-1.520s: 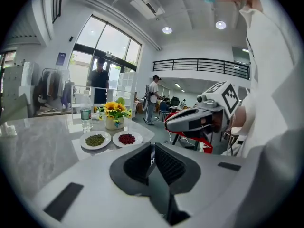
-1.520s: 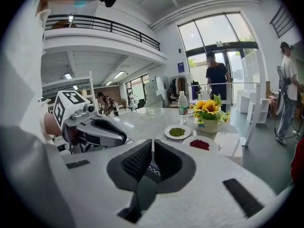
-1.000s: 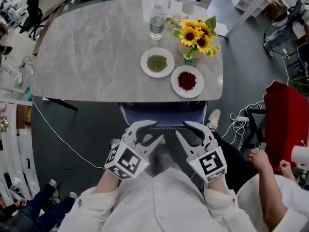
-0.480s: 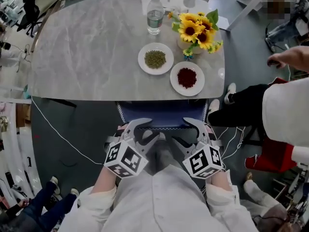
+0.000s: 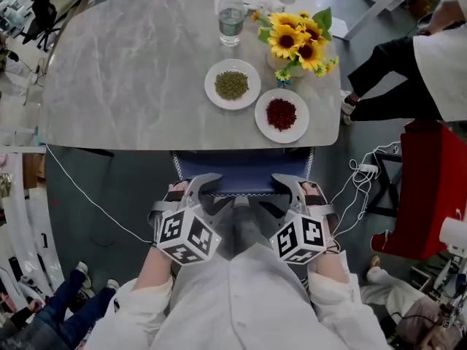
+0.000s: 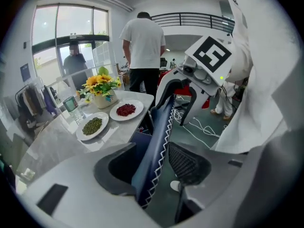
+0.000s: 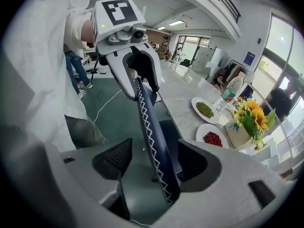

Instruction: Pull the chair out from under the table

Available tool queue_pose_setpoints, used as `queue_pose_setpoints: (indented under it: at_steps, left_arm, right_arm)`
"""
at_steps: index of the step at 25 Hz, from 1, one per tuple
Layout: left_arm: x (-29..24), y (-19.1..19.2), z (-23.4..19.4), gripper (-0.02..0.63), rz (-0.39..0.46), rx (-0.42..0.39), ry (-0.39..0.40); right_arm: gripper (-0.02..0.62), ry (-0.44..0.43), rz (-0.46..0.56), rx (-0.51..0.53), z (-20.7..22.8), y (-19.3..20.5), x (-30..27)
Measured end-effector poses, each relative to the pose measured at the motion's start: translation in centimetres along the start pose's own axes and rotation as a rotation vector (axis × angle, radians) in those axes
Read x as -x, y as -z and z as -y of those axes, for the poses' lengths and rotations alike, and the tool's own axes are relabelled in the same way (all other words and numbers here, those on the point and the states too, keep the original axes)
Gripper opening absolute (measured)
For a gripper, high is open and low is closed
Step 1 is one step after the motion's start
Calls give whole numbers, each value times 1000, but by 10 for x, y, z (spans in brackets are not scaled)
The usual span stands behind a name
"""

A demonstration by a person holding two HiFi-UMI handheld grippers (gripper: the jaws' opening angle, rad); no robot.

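Note:
The chair has a dark blue back [image 5: 244, 172] with white zigzag stitching and stands tucked under the grey marble table [image 5: 131, 71]. My left gripper [image 5: 201, 192] straddles the left part of the back's top edge, my right gripper [image 5: 292, 192] the right part. In the left gripper view the chair back [image 6: 159, 132] runs between the opening jaws of my left gripper [image 6: 152, 163], with a gap to the ribbed pad. In the right gripper view the chair back [image 7: 149, 127] likewise passes between the opening jaws of my right gripper [image 7: 152, 160], clear of the ribbed pad.
On the table stand a plate of green beans [image 5: 232, 84], a plate of red beans [image 5: 281, 114], a sunflower pot [image 5: 295, 42] and a water bottle [image 5: 230, 17]. A person [image 5: 408, 79] walks at the right, near a red object [image 5: 430, 188] and floor cables [image 5: 361, 177].
Both grippers have sunk from above my lap onto the chair back's top edge and their jaws have spread wider. The person at the right has walked toward the far side.

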State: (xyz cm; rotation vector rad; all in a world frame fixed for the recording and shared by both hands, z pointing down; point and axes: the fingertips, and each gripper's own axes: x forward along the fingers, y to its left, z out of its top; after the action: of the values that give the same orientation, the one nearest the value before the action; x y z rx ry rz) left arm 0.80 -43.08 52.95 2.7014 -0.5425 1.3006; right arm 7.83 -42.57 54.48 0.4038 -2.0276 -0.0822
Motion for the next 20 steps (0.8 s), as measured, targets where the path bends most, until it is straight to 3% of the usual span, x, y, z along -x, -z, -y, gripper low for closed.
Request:
queue_pose_setpoints:
  at_steps: [11, 20]
  left_arm:
    - [-23, 16, -3, 250, -86, -51, 49]
    - [-40, 28, -4, 268, -153, -109, 57]
  right_arm:
    - [262, -51, -67, 141, -1, -1, -24]
    - [264, -106, -106, 144, -10, 5, -39]
